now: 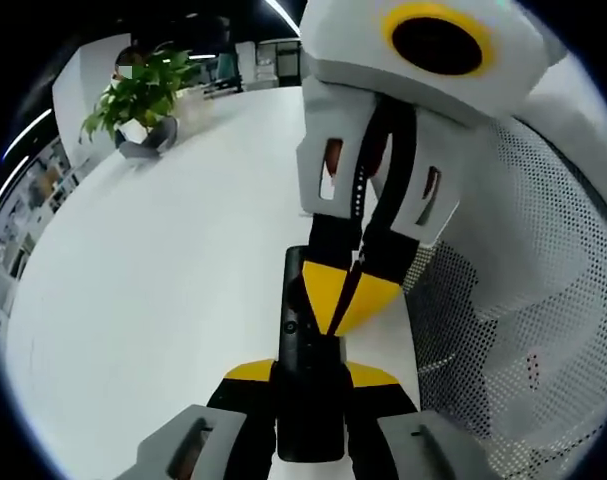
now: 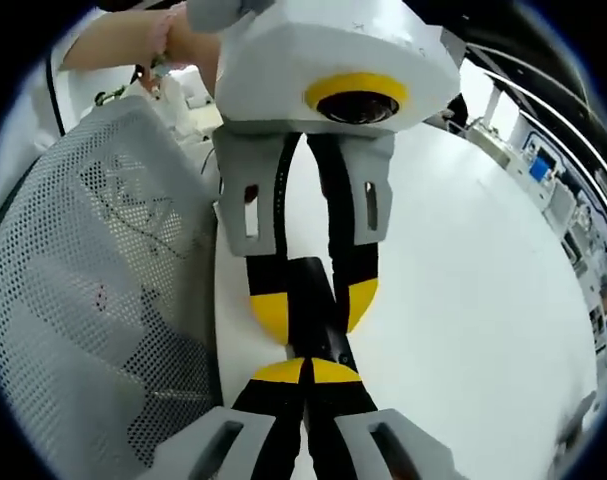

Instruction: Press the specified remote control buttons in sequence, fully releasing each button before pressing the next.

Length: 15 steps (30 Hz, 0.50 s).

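We keep left hand-held gripper (image 1: 308,385) pinching remote (image 1: 305,330) steady; right hand-held gripper (image 1: 355,290), tips pressed together, pokes straight down, then lifts fully.

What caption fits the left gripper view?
Left gripper clamps a black remote while the closed right gripper presses it.

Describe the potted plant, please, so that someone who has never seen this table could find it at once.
In the left gripper view, follow the broad white table to its far end, away from the black slab-shaped remote control clamped in the yellow-tipped left gripper. There stands the leafy green plant in a grey pot. It is the one green, living thing on that white surface.
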Each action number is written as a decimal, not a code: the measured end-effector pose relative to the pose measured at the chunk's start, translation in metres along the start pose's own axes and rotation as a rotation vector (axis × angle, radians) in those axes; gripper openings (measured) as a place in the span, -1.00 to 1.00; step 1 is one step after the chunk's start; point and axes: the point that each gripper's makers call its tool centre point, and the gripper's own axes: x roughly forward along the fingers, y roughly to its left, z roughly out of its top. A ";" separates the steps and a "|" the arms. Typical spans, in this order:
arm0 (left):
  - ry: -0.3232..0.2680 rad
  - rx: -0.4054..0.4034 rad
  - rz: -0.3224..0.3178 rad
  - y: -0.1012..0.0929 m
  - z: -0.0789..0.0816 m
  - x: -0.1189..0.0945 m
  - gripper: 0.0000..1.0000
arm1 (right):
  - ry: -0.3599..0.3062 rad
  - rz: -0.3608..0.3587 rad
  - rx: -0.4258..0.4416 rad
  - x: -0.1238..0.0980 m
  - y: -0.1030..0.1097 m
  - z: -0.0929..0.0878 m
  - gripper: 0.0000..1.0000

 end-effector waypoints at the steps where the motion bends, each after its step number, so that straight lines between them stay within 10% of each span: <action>1: 0.001 -0.001 0.001 0.000 0.000 0.000 -0.51 | -0.007 0.002 0.019 0.000 0.000 0.000 -1.00; 15: -0.016 -0.021 0.015 -0.001 0.002 0.000 -0.51 | 0.057 0.006 0.044 0.000 -0.011 0.000 -1.00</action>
